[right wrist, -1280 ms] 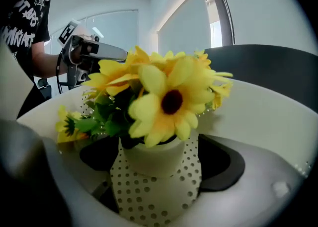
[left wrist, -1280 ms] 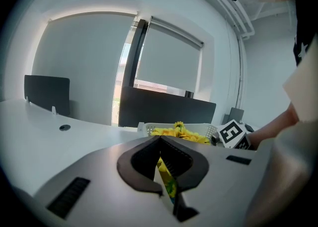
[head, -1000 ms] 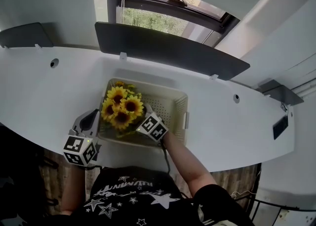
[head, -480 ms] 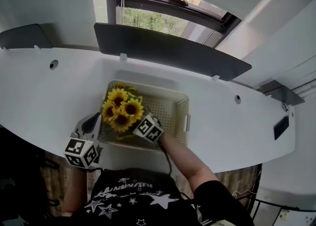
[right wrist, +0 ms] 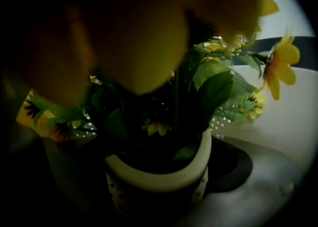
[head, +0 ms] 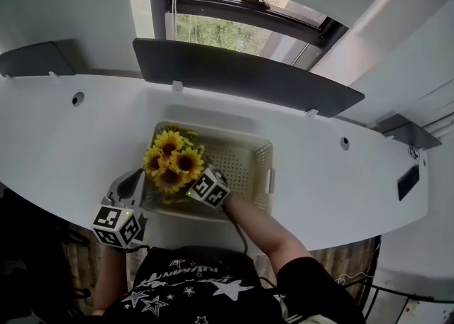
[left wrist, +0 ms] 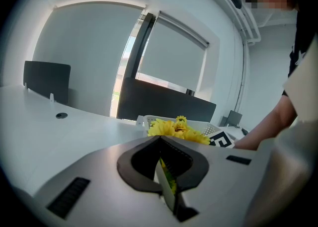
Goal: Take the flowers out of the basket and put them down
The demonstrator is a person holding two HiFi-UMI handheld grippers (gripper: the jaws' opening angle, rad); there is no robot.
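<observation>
Table (head: 64,131) is white and curved. The basket (head: 265,168) sits near its front edge, with the flowers (head: 170,163) standing in its left half and the right half bare. Step in hand, as I judge it, is taking hold of the pot (right wrist: 159,181) for the lift. To do it well, close on the pot's wall just under the rim, not on stems or leaves. Keep it upright and raise it straight until the base clears the basket's rim. Only then carry it sideways to bare table. The basket looks light, so it should be held down or it may rise with the pot. The left gripper (head: 135,182) is at the near-left corner, with its jaws closed on a thin white strip that I take for the basket's wall. The right gripper (head: 198,182) reaches in over the near wall, beneath the blooms. Its jaws have just been opening and stand wide. The pot is upright between them and centred. As far as the dark right gripper view shows, neither pad presses it, and the right-hand pad lies just beside the pot's side.
</observation>
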